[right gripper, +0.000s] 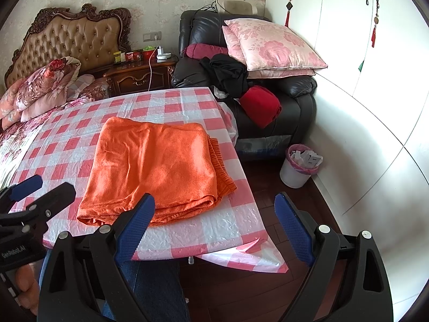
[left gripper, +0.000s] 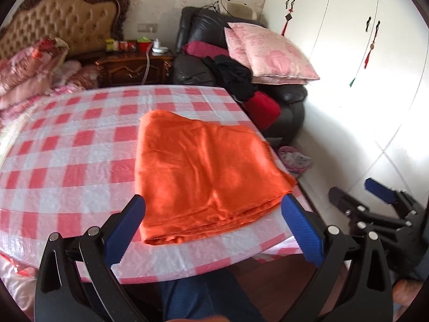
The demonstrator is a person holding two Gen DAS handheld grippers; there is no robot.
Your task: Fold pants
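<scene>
Where the cloth lies, one folded pants (right gripper: pixel 152 171), two spread tools.

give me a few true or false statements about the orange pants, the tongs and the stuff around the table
1. The orange pants lie folded on the checked tablecloth. True.
2. The left tongs are clamped on the pants. False: both sets of tongs stand open and hold nothing; the right tongs are open too.
3. A white bin stands on the floor beside the black armchair. True.
4. The pink pillows lie on the table. False: they rest on the armchair.
5. The pants hang over the table's near edge. False: they lie fully on the tablecloth, with checked cloth showing in front of them.
</scene>
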